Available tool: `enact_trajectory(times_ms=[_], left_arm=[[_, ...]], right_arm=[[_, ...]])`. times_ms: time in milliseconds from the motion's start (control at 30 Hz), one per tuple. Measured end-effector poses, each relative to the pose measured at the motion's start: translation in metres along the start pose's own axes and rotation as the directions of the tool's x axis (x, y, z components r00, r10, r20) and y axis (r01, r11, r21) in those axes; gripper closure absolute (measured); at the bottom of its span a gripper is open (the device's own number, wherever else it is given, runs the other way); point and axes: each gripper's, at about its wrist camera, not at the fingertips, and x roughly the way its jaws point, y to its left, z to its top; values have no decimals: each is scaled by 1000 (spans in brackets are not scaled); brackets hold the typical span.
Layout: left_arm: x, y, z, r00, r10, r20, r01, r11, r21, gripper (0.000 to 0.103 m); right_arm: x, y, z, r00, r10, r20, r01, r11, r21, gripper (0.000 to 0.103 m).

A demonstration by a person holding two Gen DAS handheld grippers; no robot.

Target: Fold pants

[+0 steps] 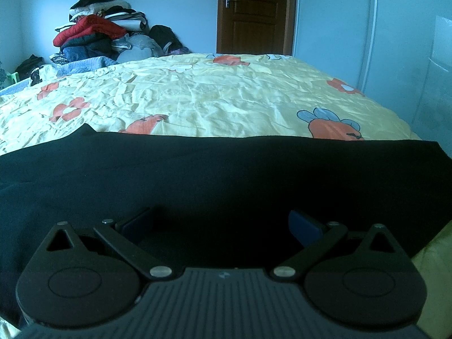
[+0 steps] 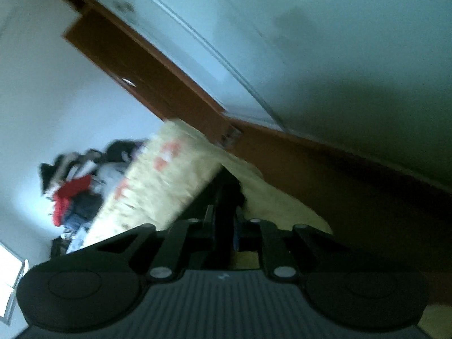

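Observation:
The black pants (image 1: 214,175) lie spread flat across the near part of a bed with a yellow flowered sheet (image 1: 203,96). My left gripper (image 1: 221,224) is open, low over the pants, with nothing between its fingers. In the tilted, blurred right wrist view my right gripper (image 2: 224,220) is shut on a dark fold of the pants (image 2: 226,189), lifted at the bed's edge. The yellow sheet (image 2: 158,180) runs behind it.
A pile of clothes (image 1: 99,31) sits at the far left of the bed. A brown door (image 1: 254,11) and a white wardrobe (image 1: 353,28) stand beyond the bed. The bed's right edge is near the wardrobe.

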Motion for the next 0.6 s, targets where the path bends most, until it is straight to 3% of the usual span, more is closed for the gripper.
enact_trajectory(times_ms=[133, 233, 367, 500, 567, 600], left_arm=[[0, 0, 0, 1000, 0, 0, 0, 1000, 0, 0], [0, 0, 0, 1000, 0, 1, 0, 1000, 0, 0], [0, 0, 0, 1000, 0, 1, 0, 1000, -1, 0], [0, 1, 0, 1000, 0, 0, 0, 1000, -1, 0], [0, 0, 0, 1000, 0, 0, 0, 1000, -1, 0], [0, 0, 0, 1000, 0, 0, 0, 1000, -1, 0]], right_arm=[[-10, -18, -14, 996, 77, -52, -70, 990, 122, 62], [-14, -25, -23, 984, 161, -76, -144, 970, 194, 53], [-7, -23, -24, 978, 194, -77, -174, 961, 213, 53], [5, -15, -17, 983, 182, -4, -179, 971, 158, 54], [13, -13, -12, 985, 174, 19, -175, 976, 129, 58], [14, -11, -13, 986, 164, 23, -166, 978, 126, 68]])
